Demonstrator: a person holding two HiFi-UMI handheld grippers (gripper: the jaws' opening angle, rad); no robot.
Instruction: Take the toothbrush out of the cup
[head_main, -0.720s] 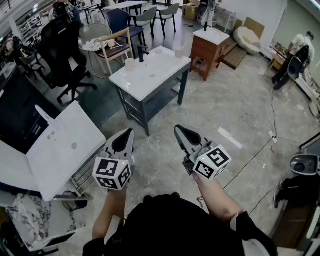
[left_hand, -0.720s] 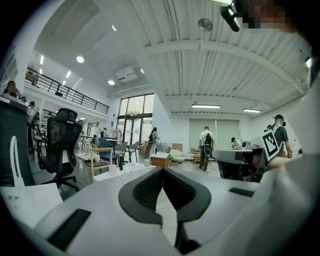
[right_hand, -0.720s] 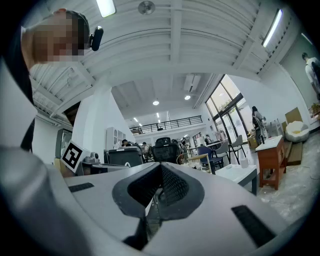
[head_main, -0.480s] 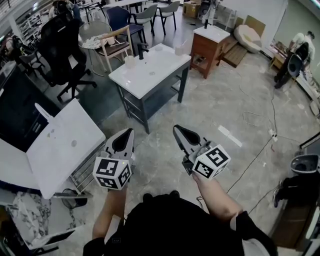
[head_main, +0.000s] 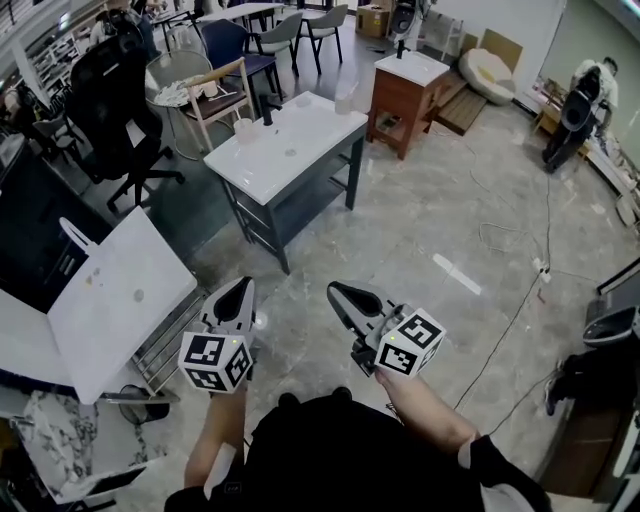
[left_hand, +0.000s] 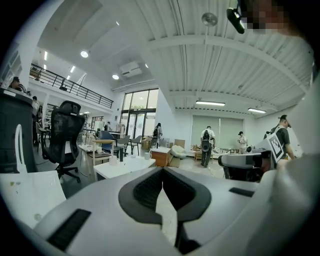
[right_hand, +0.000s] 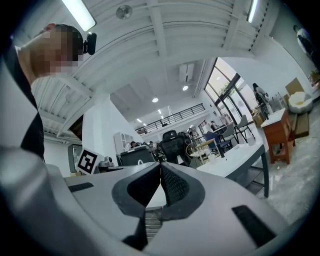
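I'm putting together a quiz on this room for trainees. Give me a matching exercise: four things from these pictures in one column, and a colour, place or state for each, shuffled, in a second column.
Column one:
1. office chair
2. small cabinet
3. pale cup
4. left gripper

Column two:
A. standing on the white-topped table
B. fingers shut, nothing between them
C. black
D. brown with a white top

Pairs: 1-C; 2-D; 3-A; 4-B
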